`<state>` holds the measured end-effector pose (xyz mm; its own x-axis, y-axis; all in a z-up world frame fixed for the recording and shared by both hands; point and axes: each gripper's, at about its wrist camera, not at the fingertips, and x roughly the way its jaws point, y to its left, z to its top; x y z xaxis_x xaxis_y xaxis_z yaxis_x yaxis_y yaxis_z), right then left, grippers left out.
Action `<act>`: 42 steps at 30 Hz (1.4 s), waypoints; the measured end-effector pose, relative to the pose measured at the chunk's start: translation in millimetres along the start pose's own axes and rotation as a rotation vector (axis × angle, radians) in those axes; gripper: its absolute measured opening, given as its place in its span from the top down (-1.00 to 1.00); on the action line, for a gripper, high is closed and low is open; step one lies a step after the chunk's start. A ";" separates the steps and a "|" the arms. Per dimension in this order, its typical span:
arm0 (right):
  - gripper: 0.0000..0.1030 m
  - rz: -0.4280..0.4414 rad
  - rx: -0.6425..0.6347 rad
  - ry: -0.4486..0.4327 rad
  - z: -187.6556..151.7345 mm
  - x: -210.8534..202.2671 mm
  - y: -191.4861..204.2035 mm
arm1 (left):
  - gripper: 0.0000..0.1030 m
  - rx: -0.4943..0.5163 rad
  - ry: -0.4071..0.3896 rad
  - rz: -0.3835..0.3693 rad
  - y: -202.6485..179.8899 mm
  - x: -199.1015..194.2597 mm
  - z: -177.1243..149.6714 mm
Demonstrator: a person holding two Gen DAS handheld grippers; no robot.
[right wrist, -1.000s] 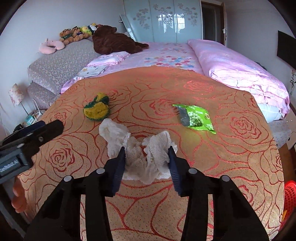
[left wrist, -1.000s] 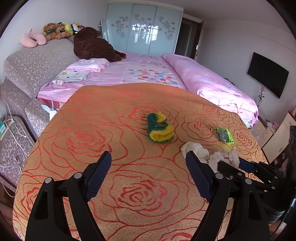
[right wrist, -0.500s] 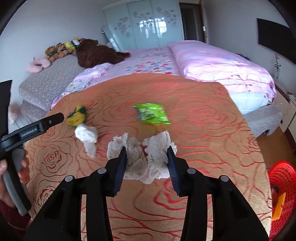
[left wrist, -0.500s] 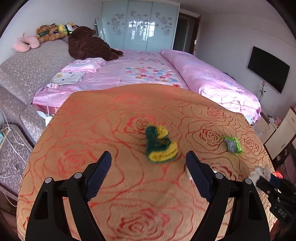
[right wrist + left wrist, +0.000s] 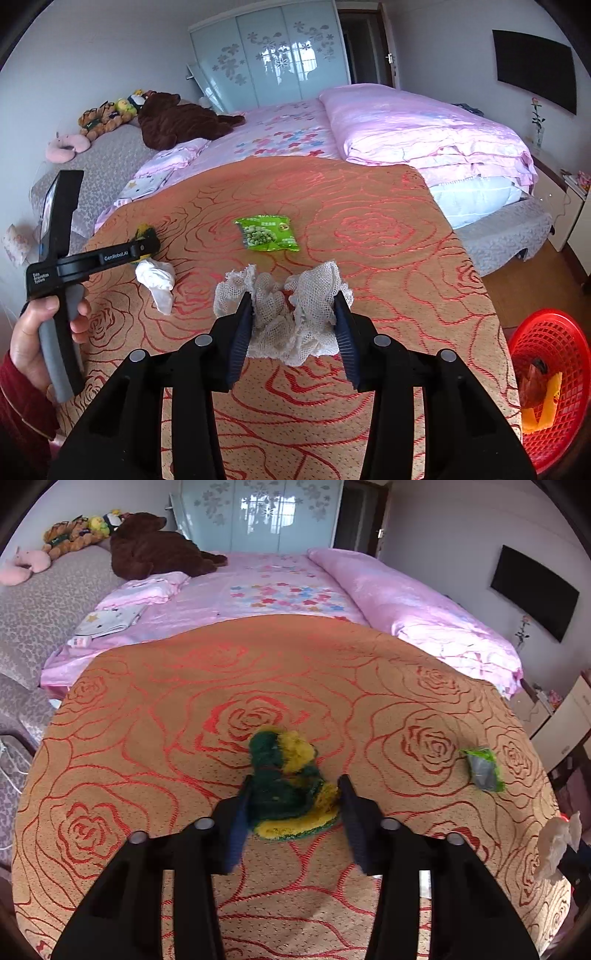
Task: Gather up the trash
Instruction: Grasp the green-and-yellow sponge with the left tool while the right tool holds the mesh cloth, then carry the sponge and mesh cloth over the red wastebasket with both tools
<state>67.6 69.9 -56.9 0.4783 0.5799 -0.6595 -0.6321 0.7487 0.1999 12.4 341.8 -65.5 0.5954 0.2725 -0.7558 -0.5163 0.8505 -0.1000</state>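
Observation:
My left gripper (image 5: 293,794) is shut on a green and yellow fuzzy cloth (image 5: 288,775) that lies on the orange rose-patterned table (image 5: 147,738). My right gripper (image 5: 293,310) is shut on a white mesh cloth (image 5: 291,310) and holds it above the table (image 5: 369,240). A green snack packet (image 5: 266,233) lies in the middle of the table; it also shows at the right in the left wrist view (image 5: 482,764). A crumpled white tissue (image 5: 157,280) lies at the left, beside the left gripper (image 5: 146,247).
A red plastic basket (image 5: 546,369) with orange and yellow scraps stands on the floor at the table's right. A pink bed (image 5: 280,587) with a brown plush bear (image 5: 155,554) lies beyond the table. A grey sofa (image 5: 40,598) is at the left.
My left gripper moved forward to the green and yellow cloth and closed on it. My right gripper carried the mesh cloth back and to the right, and the red basket came into view.

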 end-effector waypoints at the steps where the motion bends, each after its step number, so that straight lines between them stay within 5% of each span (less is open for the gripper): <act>1: 0.20 -0.001 0.001 -0.002 -0.2 -1.0 0.3 | 0.22 -0.002 -0.007 0.001 0.9 -1.4 -0.2; 14: 0.20 -0.021 0.029 -0.041 2.3 -15.3 -13.7 | 0.26 0.032 -0.115 0.022 -13.5 -47.8 -3.0; 42: 0.20 -0.119 0.102 -0.140 10.7 -70.4 -66.7 | 0.26 0.162 -0.209 -0.143 -93.6 -112.9 -33.3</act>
<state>82.6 -17.4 -16.0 0.6305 0.5191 -0.5771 -0.5046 0.8391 0.2035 -27.0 216.5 7.7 0.7775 0.2168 -0.5903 -0.3228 0.9432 -0.0788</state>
